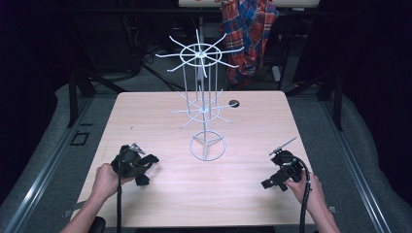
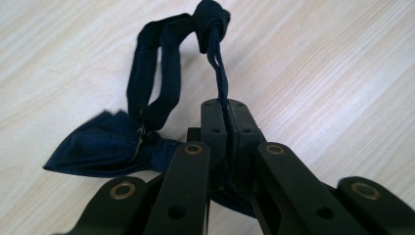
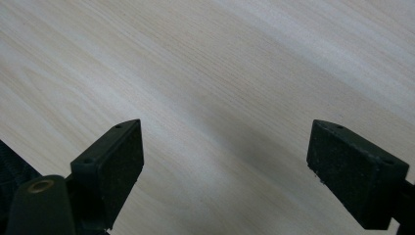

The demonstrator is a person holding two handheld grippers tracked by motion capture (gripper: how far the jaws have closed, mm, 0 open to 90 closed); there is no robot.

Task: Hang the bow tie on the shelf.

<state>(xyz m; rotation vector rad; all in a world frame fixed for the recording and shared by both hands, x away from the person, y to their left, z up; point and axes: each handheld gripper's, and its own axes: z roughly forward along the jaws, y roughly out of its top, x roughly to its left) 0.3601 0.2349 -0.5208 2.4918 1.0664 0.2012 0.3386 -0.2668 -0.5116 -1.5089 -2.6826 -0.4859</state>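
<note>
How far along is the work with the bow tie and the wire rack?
Done: the left gripper has its fingers shut on the strap of the dark bow tie, which lies on the table. In hand: that grip. Left: lifting it, likely to hang on the white wire rack, whose arms look bare. The right gripper rests open.

- You are looking at a scene with no readable text, label, brand, number or sign anywhere on or around the table (image 1: 160, 194).
</note>
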